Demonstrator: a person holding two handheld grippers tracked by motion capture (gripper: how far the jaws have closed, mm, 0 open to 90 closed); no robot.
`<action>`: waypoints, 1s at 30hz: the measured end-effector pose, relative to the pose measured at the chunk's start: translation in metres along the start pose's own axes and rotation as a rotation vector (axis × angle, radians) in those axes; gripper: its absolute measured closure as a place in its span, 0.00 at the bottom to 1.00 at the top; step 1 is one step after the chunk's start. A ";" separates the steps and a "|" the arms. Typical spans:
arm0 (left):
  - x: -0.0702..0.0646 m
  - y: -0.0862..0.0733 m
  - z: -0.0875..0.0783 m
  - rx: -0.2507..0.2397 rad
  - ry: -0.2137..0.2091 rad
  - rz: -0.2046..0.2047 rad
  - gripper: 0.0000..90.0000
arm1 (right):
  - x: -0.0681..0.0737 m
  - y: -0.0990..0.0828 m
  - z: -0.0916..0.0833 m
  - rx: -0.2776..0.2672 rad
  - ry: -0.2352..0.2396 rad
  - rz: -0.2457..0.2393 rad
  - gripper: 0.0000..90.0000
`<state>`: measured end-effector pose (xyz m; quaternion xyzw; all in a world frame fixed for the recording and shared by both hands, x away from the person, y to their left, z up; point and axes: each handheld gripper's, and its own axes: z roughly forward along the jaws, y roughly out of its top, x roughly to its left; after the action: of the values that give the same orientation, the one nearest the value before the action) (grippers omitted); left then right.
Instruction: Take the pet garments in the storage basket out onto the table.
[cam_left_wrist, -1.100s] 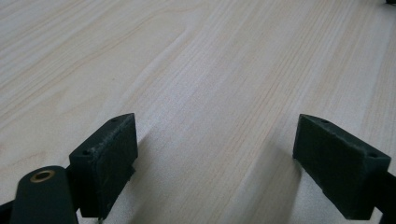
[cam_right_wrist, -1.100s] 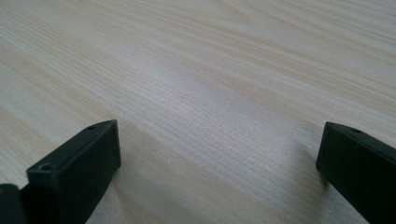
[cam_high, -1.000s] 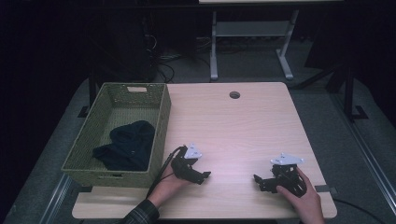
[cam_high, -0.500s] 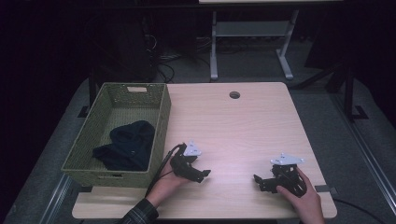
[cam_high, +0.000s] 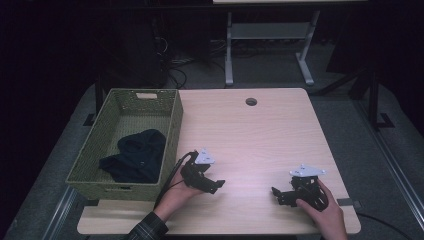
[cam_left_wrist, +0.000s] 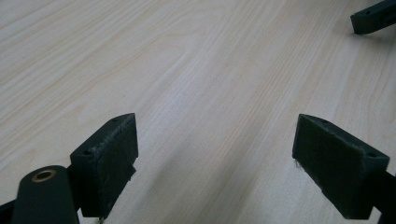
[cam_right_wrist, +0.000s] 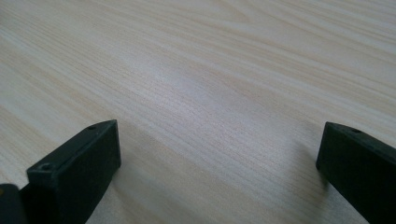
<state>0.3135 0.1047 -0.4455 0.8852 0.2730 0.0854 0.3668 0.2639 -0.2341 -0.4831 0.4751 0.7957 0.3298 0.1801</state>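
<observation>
With both the left tongs (cam_high: 216, 186) and the right tongs (cam_high: 278, 194) wide open, empty and low over the bare counter (cam_high: 260, 135), the likely step is fetching the dark garment (cam_high: 136, 155) lying in the green woven basket (cam_high: 172, 125), best approached from above its rim.

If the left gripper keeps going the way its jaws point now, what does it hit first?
Likely the right gripper: the left gripper points across bare table toward it, and one of its jaw tips shows ahead in the left gripper view. Depth and exact line are uncertain.
</observation>
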 end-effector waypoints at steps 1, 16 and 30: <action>0.000 0.000 0.000 0.000 0.000 0.000 0.15 | 0.000 0.000 0.000 0.000 0.000 0.000 0.00; 0.001 0.010 -0.011 -0.007 0.003 -0.001 0.16 | 0.000 0.000 0.000 0.000 0.000 0.000 0.00; -0.001 0.018 -0.020 -0.004 -0.006 0.002 0.16 | 0.000 0.000 0.000 0.000 0.000 0.000 0.00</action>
<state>0.3137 0.1057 -0.4187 0.8849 0.2709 0.0835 0.3695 0.2639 -0.2341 -0.4831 0.4750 0.7957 0.3298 0.1801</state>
